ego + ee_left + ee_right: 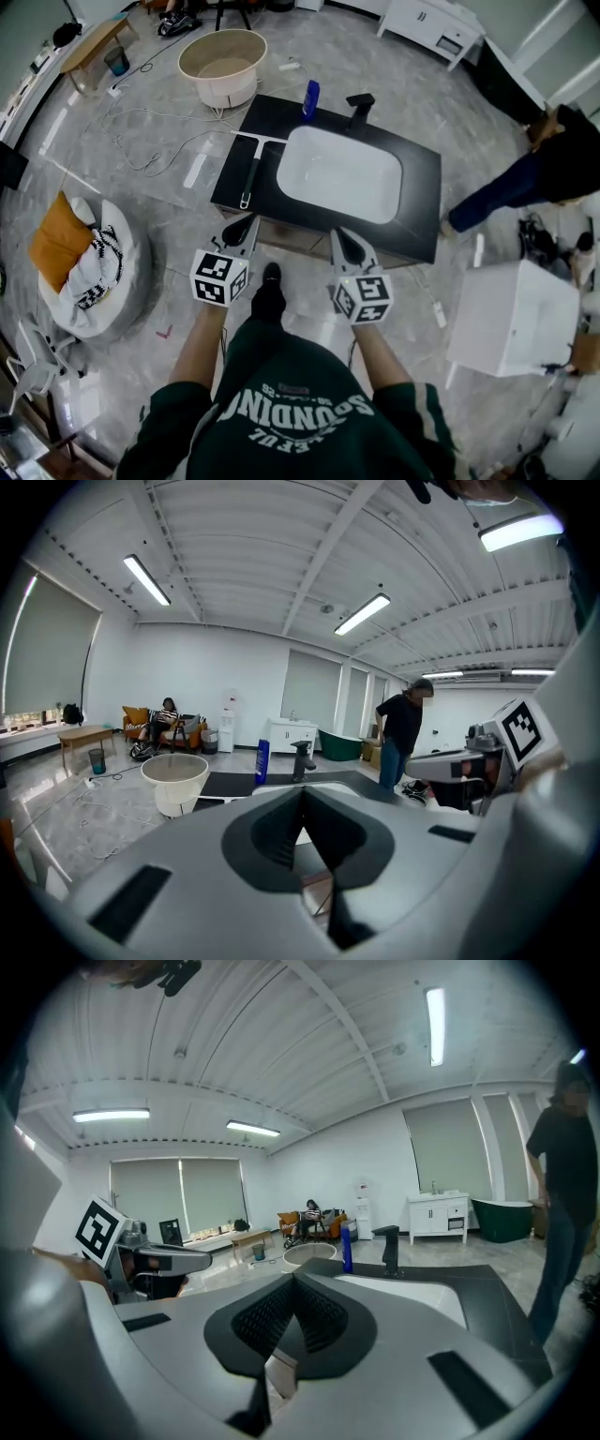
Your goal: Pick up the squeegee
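The squeegee (251, 167) lies flat on the left part of the black counter (422, 202), its white blade at the far end and its black handle pointing toward me. A white sink basin (339, 173) is set into the counter to the right of it. My left gripper (245, 226) hangs just short of the counter's near edge, in line with the handle's tip but apart from it, shut and empty. My right gripper (340, 237) is level with it in front of the basin, its jaws together with nothing in them. In both gripper views the jaws (302, 795) (294, 1284) meet at a point.
A blue bottle (310, 98) and a black faucet (359, 107) stand at the counter's far edge. A beige tub (223, 66) sits on the floor beyond, with cables around it. A person (525, 178) stands at the right, near a white box (511, 319). A beanbag (89, 267) lies at the left.
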Available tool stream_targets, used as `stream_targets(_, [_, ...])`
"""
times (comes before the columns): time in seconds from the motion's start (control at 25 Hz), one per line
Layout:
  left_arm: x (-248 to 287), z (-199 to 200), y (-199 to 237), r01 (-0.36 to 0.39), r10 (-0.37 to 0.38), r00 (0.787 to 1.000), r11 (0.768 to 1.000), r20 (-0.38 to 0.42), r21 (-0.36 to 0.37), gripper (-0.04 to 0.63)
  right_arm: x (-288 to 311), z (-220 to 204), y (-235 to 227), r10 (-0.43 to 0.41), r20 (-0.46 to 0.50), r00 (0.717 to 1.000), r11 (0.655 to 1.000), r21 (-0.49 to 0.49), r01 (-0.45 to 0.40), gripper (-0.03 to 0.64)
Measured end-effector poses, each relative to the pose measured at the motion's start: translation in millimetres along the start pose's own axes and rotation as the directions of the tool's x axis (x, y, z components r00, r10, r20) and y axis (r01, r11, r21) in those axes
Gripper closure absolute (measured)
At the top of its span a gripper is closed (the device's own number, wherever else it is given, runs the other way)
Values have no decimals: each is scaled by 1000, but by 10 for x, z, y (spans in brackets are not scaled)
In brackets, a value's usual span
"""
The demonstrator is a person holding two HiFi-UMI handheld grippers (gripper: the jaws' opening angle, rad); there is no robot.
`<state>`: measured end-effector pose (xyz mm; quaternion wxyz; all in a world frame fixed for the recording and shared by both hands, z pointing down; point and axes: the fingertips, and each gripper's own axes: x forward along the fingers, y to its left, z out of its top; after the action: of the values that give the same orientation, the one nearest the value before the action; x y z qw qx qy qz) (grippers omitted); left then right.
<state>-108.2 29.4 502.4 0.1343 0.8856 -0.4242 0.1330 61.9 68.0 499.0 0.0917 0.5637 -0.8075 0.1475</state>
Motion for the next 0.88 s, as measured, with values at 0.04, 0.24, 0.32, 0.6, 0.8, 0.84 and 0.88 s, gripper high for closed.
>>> stream_targets(0.04, [84,28,112,0,0,1000,1000,-4,1,594,135,57,-4,1,-4,1000,1000,-4,-1,617])
stream_targets(0.24, [485,163,662,1,-2,1000,1000,-22,-6,594,789,280,-59,1,-16,1000,1000,-9,-1,617])
stream_targets(0.32, [606,227,843,7,-7,1000,1000,-28,-9,594,1001,375,-73,-5,-18,1000,1000,-8,5,617])
stream_targets(0.6, [982,329,1164,45,-46,997,999,-57,-13,594,1455,557,-177,-30,-18,999,1000,0,30,617])
stream_targets(0.8, [1184,346,1181,70,-69,995,998,-76,-2,594,1579,625,-299,-40,-19,999,999,1,40,616])
stream_targets(0.84, [1222,341,1173,72,-72,994,997,-81,-1,594,1596,619,-337,-44,-21,999,999,5,44,617])
stream_targets(0.88, [1258,339,1167,73,-73,994,997,-85,-2,594,1615,616,-373,-45,-23,999,999,8,45,617])
